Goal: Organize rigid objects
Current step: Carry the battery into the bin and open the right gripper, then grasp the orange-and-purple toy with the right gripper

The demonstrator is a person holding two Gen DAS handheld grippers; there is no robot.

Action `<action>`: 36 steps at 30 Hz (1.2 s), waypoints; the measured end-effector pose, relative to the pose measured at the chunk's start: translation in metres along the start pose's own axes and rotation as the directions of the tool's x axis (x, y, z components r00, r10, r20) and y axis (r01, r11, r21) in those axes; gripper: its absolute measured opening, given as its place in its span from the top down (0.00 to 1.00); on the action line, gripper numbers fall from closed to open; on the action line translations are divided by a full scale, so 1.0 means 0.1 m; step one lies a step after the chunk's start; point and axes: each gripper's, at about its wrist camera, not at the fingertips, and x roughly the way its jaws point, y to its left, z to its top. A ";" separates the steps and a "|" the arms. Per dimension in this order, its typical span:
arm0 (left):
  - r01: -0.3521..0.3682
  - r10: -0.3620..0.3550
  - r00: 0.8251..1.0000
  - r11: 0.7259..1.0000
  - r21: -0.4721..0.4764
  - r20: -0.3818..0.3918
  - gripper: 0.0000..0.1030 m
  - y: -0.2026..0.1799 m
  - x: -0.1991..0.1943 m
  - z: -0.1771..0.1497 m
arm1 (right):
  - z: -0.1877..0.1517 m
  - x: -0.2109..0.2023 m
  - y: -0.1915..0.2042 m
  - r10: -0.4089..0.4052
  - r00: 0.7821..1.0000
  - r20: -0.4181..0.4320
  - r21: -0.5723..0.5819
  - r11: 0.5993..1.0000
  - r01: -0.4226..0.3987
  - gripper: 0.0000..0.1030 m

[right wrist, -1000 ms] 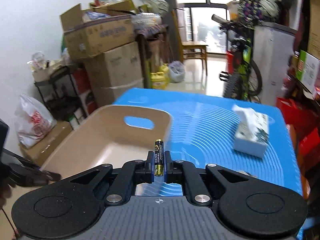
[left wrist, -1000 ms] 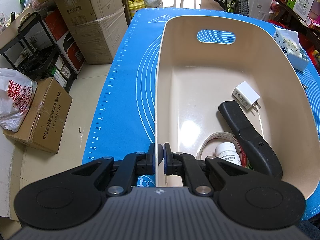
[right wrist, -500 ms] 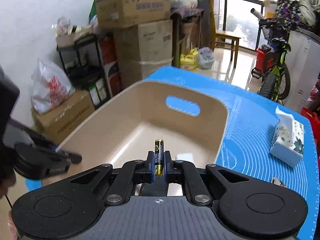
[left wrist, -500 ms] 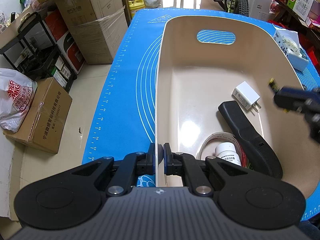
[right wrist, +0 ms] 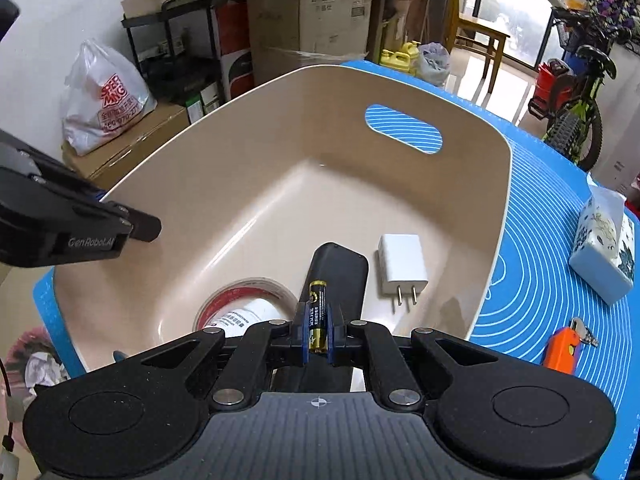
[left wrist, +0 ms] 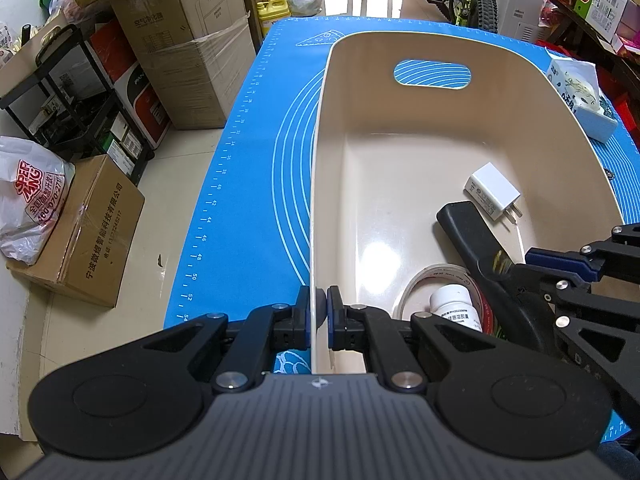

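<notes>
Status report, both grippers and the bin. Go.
Left gripper shut on bin rim. Right gripper shut on battery, over the bin. Below it: remote, tape roll, charger.

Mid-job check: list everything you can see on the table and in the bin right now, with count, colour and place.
bin: 1, beige, on the mat
mat: 1, blue, covers the table
charger: 1, white, on the bin floor
remote: 1, black, in the bin beside the charger
tape roll: 1, clear with red core, in the bin
pill bottle: 1, white, inside the tape roll
battery: 1, black and gold, over the remote
tissue pack: 1, white, on the mat
cutter: 1, orange, on the mat
left tool: shut on the bin wall
right tool: shut on the battery
</notes>
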 end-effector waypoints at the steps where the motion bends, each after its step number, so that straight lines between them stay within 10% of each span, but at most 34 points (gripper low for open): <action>1: 0.000 0.000 1.000 1.000 0.000 0.000 0.92 0.00 0.00 0.00 | 0.00 -0.01 0.00 0.002 1.000 0.000 0.000 1.000 -0.002 0.81; 8: -0.001 0.001 1.000 1.000 -0.002 0.001 0.92 -0.01 0.00 0.01 | 0.06 -0.32 -0.20 0.027 0.995 0.095 0.057 0.998 -0.033 0.48; 20: 0.000 0.000 1.000 1.000 -0.003 0.000 0.92 0.00 0.00 0.01 | -0.02 -0.92 -0.91 -0.120 0.958 0.260 0.227 0.972 0.060 0.30; 36: -0.002 0.002 1.000 1.000 -0.003 -0.002 0.92 -0.01 0.00 0.01 | -0.78 -0.11 -1.86 -0.240 0.971 -0.017 0.407 0.885 0.226 0.30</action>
